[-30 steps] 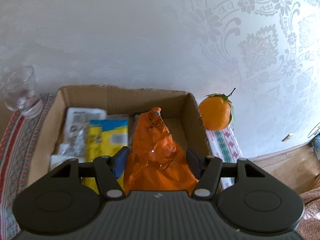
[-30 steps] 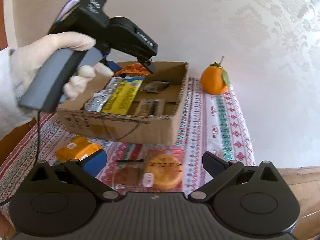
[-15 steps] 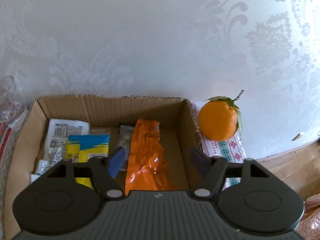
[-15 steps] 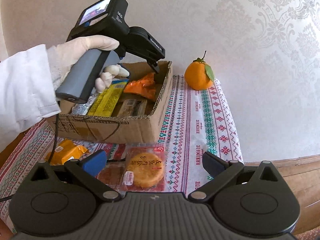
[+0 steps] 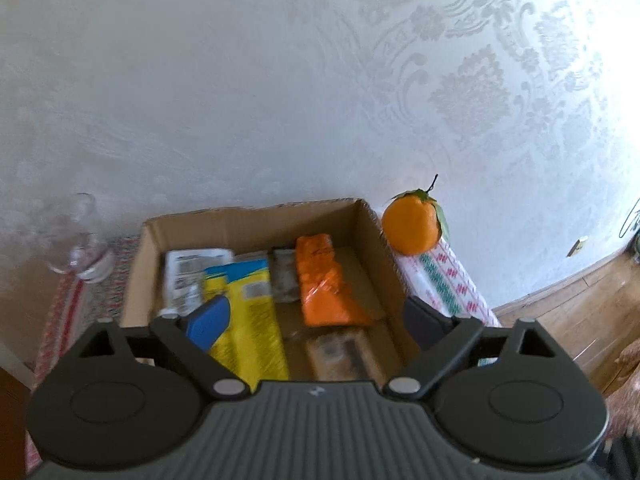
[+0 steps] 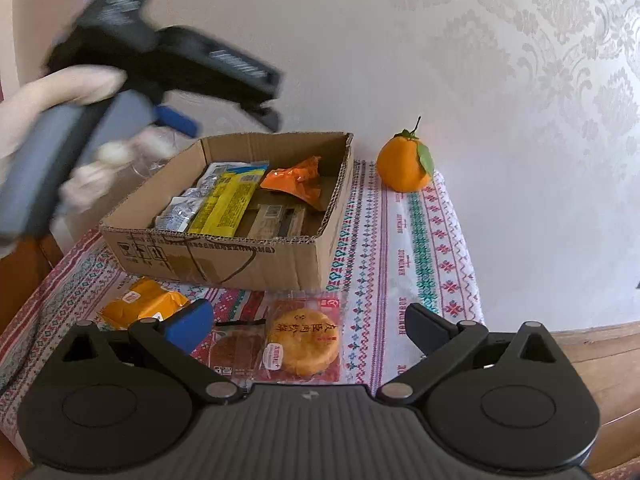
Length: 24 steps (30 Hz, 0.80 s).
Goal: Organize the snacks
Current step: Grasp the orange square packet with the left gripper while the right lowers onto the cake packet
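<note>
Left gripper (image 5: pixel 316 316), jaws just opened wide with nothing between them, hovers above a cardboard box (image 5: pixel 256 222) where an orange snack packet (image 5: pixel 324 284) lies beside a yellow packet (image 5: pixel 244 312). Right gripper (image 6: pixel 308 326), jaws spread and empty, hangs over a wrapped round pastry (image 6: pixel 304 340) on the patterned tablecloth (image 6: pixel 420 240), in front of the box.

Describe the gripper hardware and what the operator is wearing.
Both units match: black ribbed housing with two round discs, black linkage arms on silver pivot screws, one blue pad and one black pad. The left gripper, seen from the right wrist camera, has a grey pistol handle and a black cable below. The left hand wears a light glove.
</note>
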### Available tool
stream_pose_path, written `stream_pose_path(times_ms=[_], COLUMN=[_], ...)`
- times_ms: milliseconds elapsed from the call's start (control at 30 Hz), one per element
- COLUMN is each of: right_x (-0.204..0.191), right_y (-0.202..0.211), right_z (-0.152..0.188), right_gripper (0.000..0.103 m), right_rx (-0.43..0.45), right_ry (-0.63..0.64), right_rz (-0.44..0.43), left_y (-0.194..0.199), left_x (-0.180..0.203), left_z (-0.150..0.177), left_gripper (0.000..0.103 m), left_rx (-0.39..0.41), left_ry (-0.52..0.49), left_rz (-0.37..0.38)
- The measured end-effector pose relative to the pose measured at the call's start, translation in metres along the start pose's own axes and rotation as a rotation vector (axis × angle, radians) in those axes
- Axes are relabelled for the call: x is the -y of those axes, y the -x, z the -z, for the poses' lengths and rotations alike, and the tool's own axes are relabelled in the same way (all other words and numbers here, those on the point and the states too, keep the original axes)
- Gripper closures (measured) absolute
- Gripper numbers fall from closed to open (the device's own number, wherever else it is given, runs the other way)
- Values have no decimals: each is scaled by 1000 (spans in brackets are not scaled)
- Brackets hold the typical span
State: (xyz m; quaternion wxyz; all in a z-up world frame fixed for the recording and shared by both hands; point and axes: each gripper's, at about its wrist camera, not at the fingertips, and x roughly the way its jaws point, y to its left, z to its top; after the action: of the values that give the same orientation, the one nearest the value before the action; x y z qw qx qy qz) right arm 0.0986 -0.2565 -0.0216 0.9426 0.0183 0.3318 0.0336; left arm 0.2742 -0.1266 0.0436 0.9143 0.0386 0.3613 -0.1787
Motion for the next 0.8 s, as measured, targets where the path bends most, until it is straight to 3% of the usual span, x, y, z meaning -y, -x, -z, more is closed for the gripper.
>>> stream_pose_path(times_ms=[333, 567, 800], right_x=[-8, -13, -19], right_y=[6, -3, -13], right_z=[11, 30, 38], right_gripper=[0, 0, 0], right_rx=[-13, -93, -149], right_ry=[40, 64, 79], right_rz=[28, 56, 87], left_y=[55, 40, 24], left_x=[-38, -55, -58], left_z=[85, 138, 151], left_gripper=[10, 10, 10], left_rx=[42, -37, -72], left_ry=[41, 86, 97], left_rz=[-38, -47, 9])
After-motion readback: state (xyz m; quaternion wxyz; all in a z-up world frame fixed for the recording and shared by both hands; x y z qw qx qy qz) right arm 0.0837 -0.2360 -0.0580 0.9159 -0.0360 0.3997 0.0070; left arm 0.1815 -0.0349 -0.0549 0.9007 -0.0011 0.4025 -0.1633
